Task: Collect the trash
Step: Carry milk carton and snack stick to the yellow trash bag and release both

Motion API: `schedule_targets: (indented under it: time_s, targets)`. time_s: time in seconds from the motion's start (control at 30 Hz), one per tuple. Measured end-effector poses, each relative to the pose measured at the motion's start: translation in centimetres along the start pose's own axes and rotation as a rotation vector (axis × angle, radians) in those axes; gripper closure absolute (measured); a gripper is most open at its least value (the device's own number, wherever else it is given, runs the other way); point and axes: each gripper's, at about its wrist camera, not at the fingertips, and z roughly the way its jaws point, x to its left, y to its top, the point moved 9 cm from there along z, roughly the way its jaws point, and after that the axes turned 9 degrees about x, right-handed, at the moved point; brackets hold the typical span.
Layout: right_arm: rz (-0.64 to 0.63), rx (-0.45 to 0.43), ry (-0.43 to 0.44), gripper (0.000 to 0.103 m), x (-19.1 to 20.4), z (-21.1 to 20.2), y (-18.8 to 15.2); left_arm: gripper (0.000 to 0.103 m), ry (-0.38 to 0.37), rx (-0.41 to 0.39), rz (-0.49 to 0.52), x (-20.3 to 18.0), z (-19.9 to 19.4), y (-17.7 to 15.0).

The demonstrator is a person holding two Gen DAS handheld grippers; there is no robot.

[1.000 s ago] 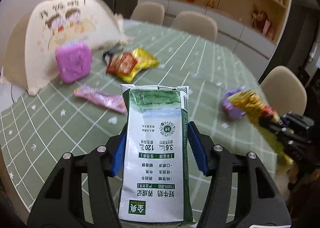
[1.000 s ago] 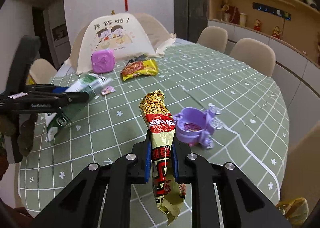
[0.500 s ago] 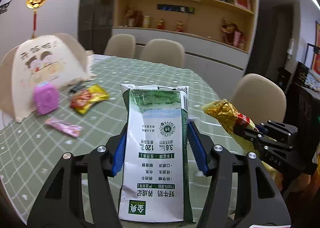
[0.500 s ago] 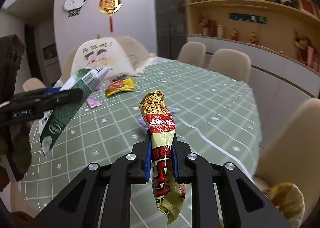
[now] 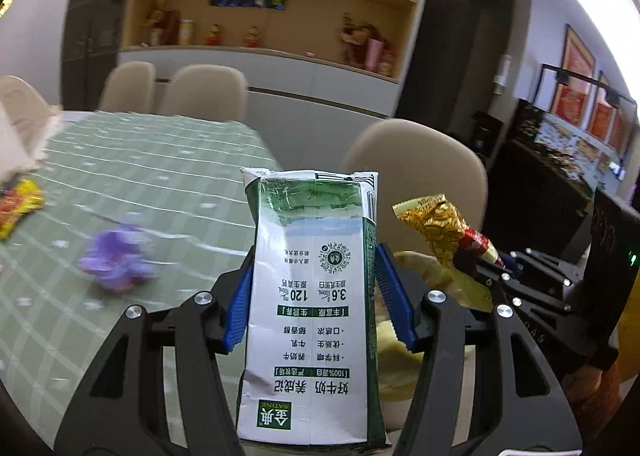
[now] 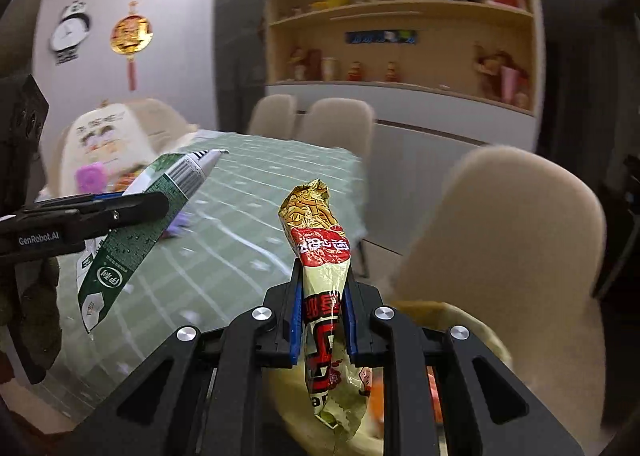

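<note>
Carton [image 5: 312, 308] stands upright between the blue pads of the left gripper [image 5: 314, 292], clamped at its mid-height; its long axis runs straight up the left wrist view, sealed top edge toward 12 o'clock, print upside down. In the right wrist view the same carton [image 6: 136, 232] slants from 7 o'clock up toward 1 o'clock, held out over the table [image 6: 248, 216].

Wrapper [image 6: 324, 288] — gold and red, long and thin — is pinched by the right gripper [image 6: 322, 316], jaws nearly closed on its middle. Its crimped gold end points to 12 o'clock and its loose tail hangs down at 6 o'clock, below the fingers. From the left wrist view the wrapper [image 5: 444, 228] sits at 3 o'clock of the carton, tip leaning toward 11 o'clock.

Both pieces are off the table, near its rounded edge. A beige chair [image 6: 508, 236] stands at 3 o'clock of the wrapper, just beyond that edge. Below the right gripper, at 6 o'clock, lies a pale rounded shape [image 6: 460, 320] — too blurred to tell. A purple toy [image 5: 116, 260] rests on the cloth at 9 o'clock of the carton, well apart, with bare cloth around it.
</note>
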Motion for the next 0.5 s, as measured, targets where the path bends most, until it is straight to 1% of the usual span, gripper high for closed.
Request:
schedule_targets:
  time_s: [0.07,0.13,0.3,0.5]
  targets:
    - [0.040,0.014,-0.034,0.086,-2.7,0.1,-1.3,0.049,-0.041,0.027,-0.003,-1.8,2.1,-0.1]
    - [0.064,0.027,-0.055,0.086,-4.5,0.2,-2.5,0.049,-0.076,0.052,-0.003,-3.5,4.4,-0.2]
    - [0.125,0.057,-0.114,0.086,-9.4,0.9,-5.2,0.049,-0.124,0.099,0.008,-6.9,9.2,-0.1]
    - [0.200,0.079,-0.141,0.086,-13.4,1.5,-6.5,0.049,-0.182,0.165,0.021,-10.4,14.4,-0.5]
